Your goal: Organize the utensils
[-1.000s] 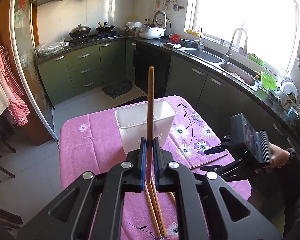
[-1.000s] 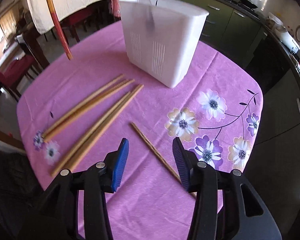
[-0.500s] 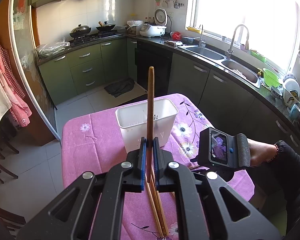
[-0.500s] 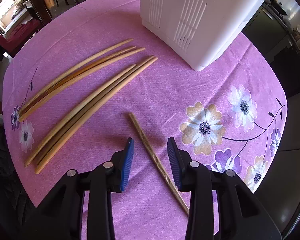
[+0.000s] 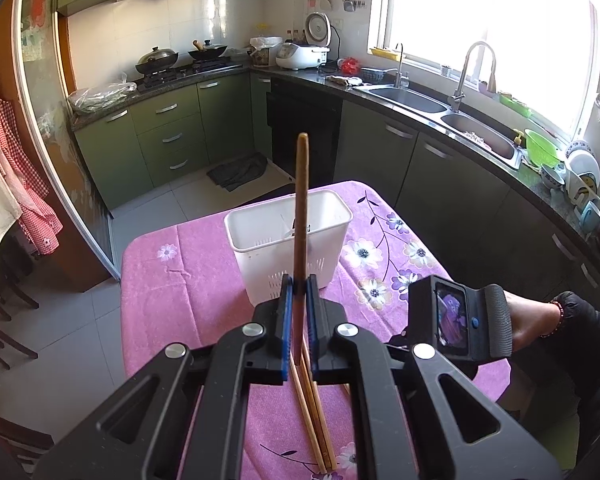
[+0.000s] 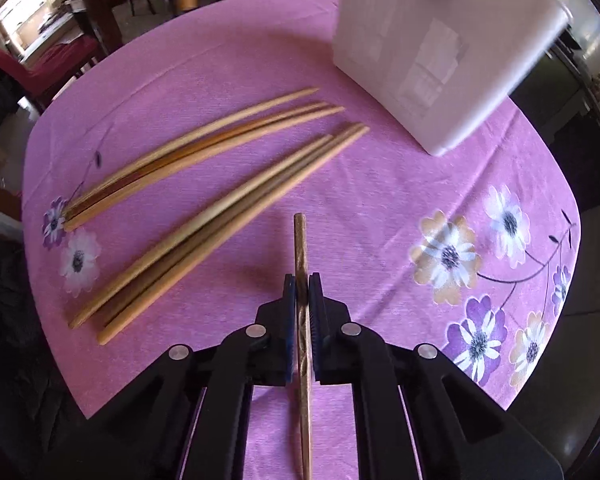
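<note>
My right gripper point(image 6: 302, 280) has closed on the patterned chopstick point(image 6: 300, 240) it straddled open half a second ago, low over the pink tablecloth point(image 6: 380, 200); my left gripper point(image 5: 296, 284) stays clamped on its upright dark chopstick point(image 5: 302, 200) near the white holder point(image 5: 260, 236); six loose chopsticks point(image 6: 220, 184) lie unmoved.

chopsticks on the pink tablecloth point(image 6: 228, 128): we count six, in two groups of three point(image 6: 204, 152) point(image 6: 220, 232)
chopsticks held off the cloth: we count two point(image 5: 301, 216) point(image 6: 301, 264)
white utensil basket point(image 5: 288, 236): one
</note>
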{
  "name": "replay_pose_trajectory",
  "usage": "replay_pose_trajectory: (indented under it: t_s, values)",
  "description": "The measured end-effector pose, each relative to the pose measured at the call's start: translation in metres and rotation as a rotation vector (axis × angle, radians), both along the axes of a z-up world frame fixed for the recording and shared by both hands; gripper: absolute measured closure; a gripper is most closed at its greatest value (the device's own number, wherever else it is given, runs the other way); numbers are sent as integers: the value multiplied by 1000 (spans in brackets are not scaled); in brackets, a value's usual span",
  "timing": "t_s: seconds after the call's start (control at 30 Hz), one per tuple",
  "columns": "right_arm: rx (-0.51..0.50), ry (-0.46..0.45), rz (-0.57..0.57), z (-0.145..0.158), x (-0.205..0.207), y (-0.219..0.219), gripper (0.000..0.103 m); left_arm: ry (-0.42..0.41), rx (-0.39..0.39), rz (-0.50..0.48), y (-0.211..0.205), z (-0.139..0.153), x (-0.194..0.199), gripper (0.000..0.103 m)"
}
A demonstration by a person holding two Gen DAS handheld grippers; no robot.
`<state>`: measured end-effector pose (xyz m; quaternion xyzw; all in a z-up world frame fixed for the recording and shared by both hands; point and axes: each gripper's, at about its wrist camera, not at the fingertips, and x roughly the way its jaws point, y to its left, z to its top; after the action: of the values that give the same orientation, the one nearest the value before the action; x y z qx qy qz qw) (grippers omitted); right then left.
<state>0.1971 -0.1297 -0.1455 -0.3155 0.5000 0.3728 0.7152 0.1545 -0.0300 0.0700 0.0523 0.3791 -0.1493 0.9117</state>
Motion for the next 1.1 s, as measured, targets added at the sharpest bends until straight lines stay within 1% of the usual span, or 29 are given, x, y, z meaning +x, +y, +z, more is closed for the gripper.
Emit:
replay_pose_trajectory:
  t_s: [0.13,0.23,0.3,0.4,0.5,0.6,0.7,0.77,0.83,0.9,0.97,1.1]
  values:
    - [-45,-80,52,7,-24,8,96,1,3,0,-1,0,-1,97]
    - [-35,-96,36,18,-29,7,96,-4,1,0,-1,1,-2,96]
    - [24,-91,-4,37,-30,5,96,-12,-6,4,0,3,-4,96]
    - [138,-99,-48,67,-29,-6,96,-32,-14,13,2,11,-6,97]
    - [225,-113,-86,96,-23,-8,96,-72,-24,26,2,27,-4,96]
    - [291,-110,-117,116,-25,-12,96,-122,-38,42,1,47,2,96]
    - [344,-100,-149,125,-26,-19,96,-173,-42,66,-3,65,12,96]
    - [377,-93,-170,125,-21,-28,96,-194,-47,84,-4,73,23,96]
    - [412,-90,-194,132,-23,-35,96,-209,-53,104,-4,78,33,96]
    - [447,-86,-210,136,-26,-42,96,-209,-50,120,-5,79,46,96]
    - [470,-100,-223,142,-28,-49,96,-201,-44,137,-6,75,59,96]
    - [520,-121,-237,155,-35,-59,96,-158,-23,153,-8,59,84,97]
